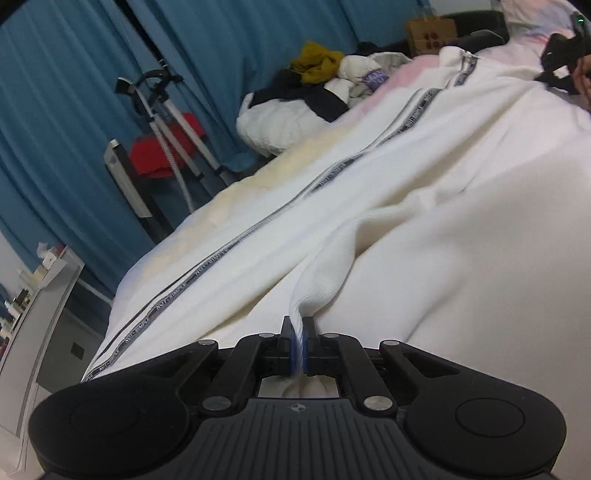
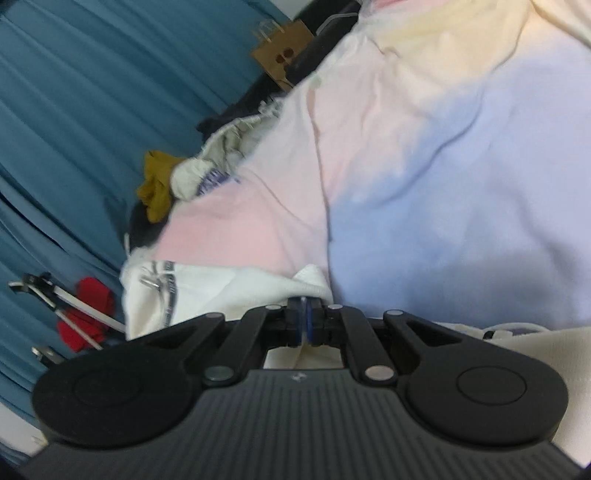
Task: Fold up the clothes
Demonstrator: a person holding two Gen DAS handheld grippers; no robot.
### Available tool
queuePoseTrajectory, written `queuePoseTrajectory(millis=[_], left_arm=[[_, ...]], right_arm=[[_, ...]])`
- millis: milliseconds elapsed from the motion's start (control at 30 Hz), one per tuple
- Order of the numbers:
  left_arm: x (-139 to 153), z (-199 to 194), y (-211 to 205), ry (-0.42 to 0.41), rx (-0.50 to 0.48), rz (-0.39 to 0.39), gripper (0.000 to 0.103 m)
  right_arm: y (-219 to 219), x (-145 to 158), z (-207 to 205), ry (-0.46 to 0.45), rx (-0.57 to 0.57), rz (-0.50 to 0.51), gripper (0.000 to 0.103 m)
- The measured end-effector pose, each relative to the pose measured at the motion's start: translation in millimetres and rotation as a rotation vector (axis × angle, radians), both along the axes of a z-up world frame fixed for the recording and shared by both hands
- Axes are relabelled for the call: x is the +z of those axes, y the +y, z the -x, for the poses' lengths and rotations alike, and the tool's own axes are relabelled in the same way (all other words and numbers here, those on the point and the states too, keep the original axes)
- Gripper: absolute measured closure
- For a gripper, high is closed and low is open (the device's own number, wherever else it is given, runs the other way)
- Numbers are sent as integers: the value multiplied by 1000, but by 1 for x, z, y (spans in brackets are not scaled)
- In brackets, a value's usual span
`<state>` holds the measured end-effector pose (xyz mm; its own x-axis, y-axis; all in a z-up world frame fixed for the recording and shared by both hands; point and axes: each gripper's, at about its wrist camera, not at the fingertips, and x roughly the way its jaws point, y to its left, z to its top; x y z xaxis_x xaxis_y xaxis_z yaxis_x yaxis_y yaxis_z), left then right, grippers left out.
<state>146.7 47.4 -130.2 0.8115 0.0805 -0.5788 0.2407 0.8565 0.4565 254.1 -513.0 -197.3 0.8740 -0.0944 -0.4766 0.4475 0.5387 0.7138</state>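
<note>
Left gripper [image 1: 299, 332] pinches jacket [image 1: 424, 177] hem; right gripper [image 2: 305, 314] pinches its far end; spread, unfolded; I judge folding barely begun; pile [image 1: 325, 74] ahead waits.

My left hand-held gripper [image 1: 299, 341] sits at the near edge of the garment [image 1: 424, 206], a pinch of its fabric between the fingers. The garment stretches away across the bed [image 1: 258, 177], its taped zipper line [image 1: 280, 210] running left of my grip toward the far right. My right hand-held gripper [image 2: 304, 319] grips the garment's far end [image 2: 236, 291], bedsheet [image 2: 443, 177] ahead of it. Clothes pile [image 1: 325, 77] lies behind the garment, paper bag [image 1: 430, 35] farther back. Steamer stand [image 1: 166, 122] stands left of the bed, curtain [image 1: 74, 92] behind it.
</note>
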Motion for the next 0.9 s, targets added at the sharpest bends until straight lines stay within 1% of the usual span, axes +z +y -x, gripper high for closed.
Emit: queuePoseTrajectory(millis=[33, 67, 133, 167, 200, 233, 267, 300, 333, 400, 467, 500, 600, 667, 733, 800, 867, 900], left_arm=[[-2, 2, 0, 15, -11, -3, 99], [1, 2, 3, 11, -4, 28, 99], [2, 0, 8, 31, 9, 75, 99], [2, -1, 11, 41, 16, 98, 99], [-1, -1, 10, 47, 19, 99, 98], [-3, -1, 10, 53, 22, 98, 98], [-6, -1, 9, 58, 26, 96, 98], [-8, -2, 7, 62, 28, 92, 97], [-9, 0, 6, 62, 32, 89, 97], [-9, 2, 5, 55, 47, 100, 97], [-4, 5, 6, 43, 69, 140, 93], [0, 7, 7, 36, 79, 166, 88], [19, 22, 11, 27, 110, 251, 82], [33, 35, 15, 12, 130, 303, 75], [44, 51, 20, 9, 160, 329, 59], [56, 66, 27, 14, 193, 364, 55], [69, 83, 38, 25, 233, 411, 48], [76, 91, 44, 30, 255, 435, 43]], right_arm=[[1, 10, 0, -14, 5, 24, 98], [2, 18, 0, -26, 11, 45, 98], [-2, 23, -3, -16, 21, 48, 98], [-3, 19, -3, 11, 29, 60, 98], [-2, 13, -5, 47, 44, 86, 98], [1, 7, -6, 62, 57, 109, 98], [4, 2, -8, 74, 69, 128, 97], [5, 3, -6, 66, 74, 126, 96], [6, 5, -5, 59, 81, 126, 94], [9, 16, 0, 66, 117, 153, 94], [20, 31, 9, 73, 165, 240, 94], [25, 39, 13, 79, 189, 285, 93], [44, 60, 30, 108, 237, 397, 93], [53, 68, 43, 126, 253, 419, 93], [63, 76, 58, 136, 277, 435, 93], [70, 83, 72, 141, 304, 459, 93], [76, 90, 85, 147, 331, 481, 93], [76, 92, 92, 148, 342, 473, 93]])
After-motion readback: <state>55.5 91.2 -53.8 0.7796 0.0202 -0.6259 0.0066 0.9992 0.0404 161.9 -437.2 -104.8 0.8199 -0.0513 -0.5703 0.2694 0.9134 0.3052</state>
